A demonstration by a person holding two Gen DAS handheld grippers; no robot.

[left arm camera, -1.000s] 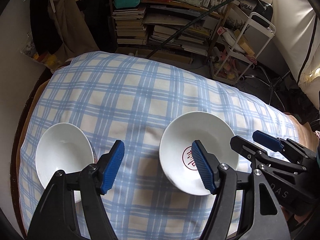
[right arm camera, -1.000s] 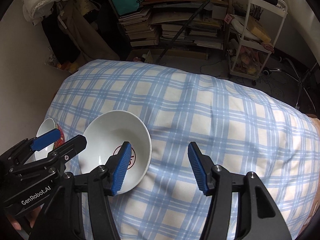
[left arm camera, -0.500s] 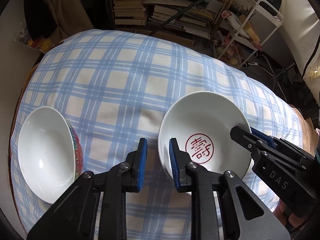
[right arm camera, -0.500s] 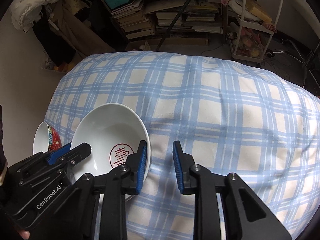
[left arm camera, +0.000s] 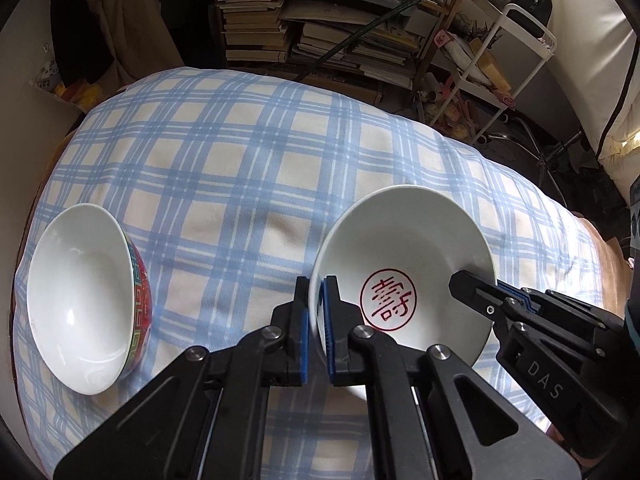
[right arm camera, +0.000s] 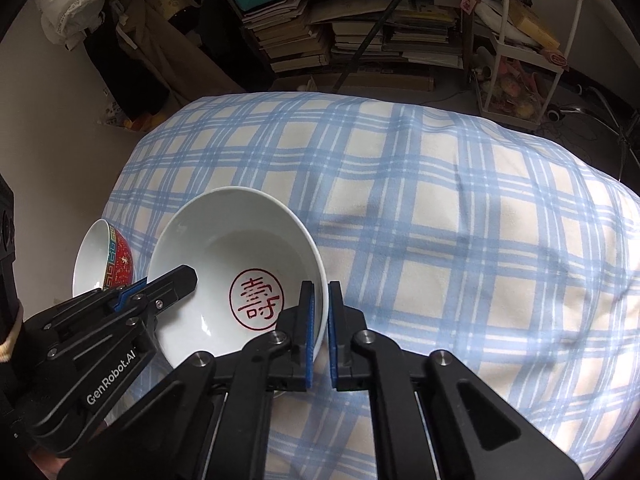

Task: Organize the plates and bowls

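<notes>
Nearest the left wrist camera, the left gripper (left arm camera: 316, 312) pinches the 9 o'clock rim of the white bowl with the red seal (left arm camera: 404, 248), while the right gripper (right arm camera: 319, 314) pinches the opposite rim at 3 o'clock. The bowl sits on the blue plaid cloth (left arm camera: 240, 168). Off toward 9 o'clock rests the red-patterned bowl (left arm camera: 80, 296), apart from it; at 12 o'clock, far back, stand stacked books (left arm camera: 256, 20).

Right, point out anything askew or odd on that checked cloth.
Nothing is spilled or broken. The white bowl with the red seal is pinched at opposite rims by the left tongs and right tongs. The red-patterned bowl appears tilted on the soft cloth.
</notes>
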